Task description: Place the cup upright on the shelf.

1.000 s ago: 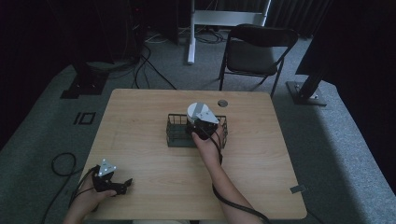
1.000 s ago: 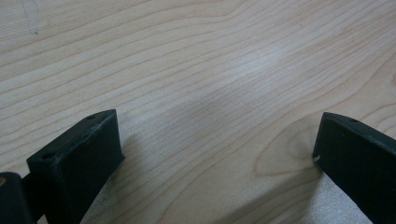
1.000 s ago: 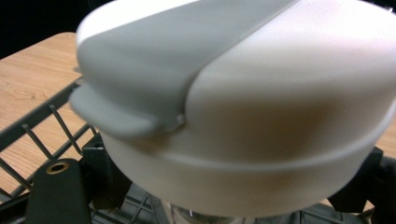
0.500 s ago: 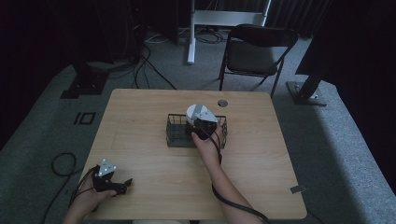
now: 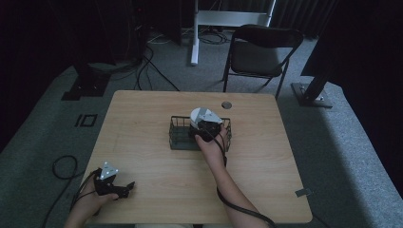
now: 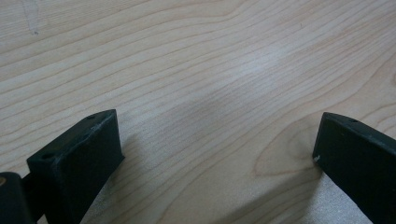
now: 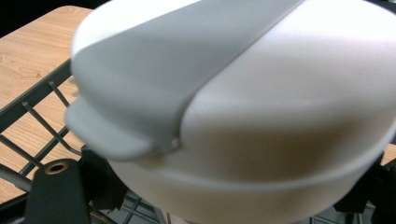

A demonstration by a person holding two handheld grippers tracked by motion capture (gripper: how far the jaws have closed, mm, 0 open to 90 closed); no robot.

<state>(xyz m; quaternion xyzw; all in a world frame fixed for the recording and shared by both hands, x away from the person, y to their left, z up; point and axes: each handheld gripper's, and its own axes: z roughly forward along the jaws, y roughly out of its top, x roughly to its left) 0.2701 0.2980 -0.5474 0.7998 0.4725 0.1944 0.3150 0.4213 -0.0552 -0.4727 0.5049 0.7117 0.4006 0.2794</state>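
White and grey, the round lidded container (image 7: 243,107) sits clamped between the jaws of the right gripper (image 5: 205,127), held over the black wire basket (image 5: 178,137) at mid-table. Near the wooden table's (image 5: 142,114) front-left corner, the left gripper (image 5: 114,186) rests spread wide, gripping nothing.

You have nothing to read here: no words, labels, brand marks or numbers show on the white container (image 7: 243,116), on the wire basket (image 5: 180,137), on the table (image 5: 142,118), or on either pair of tongs. The dim light in the high view leaves any small print too faint to tell.
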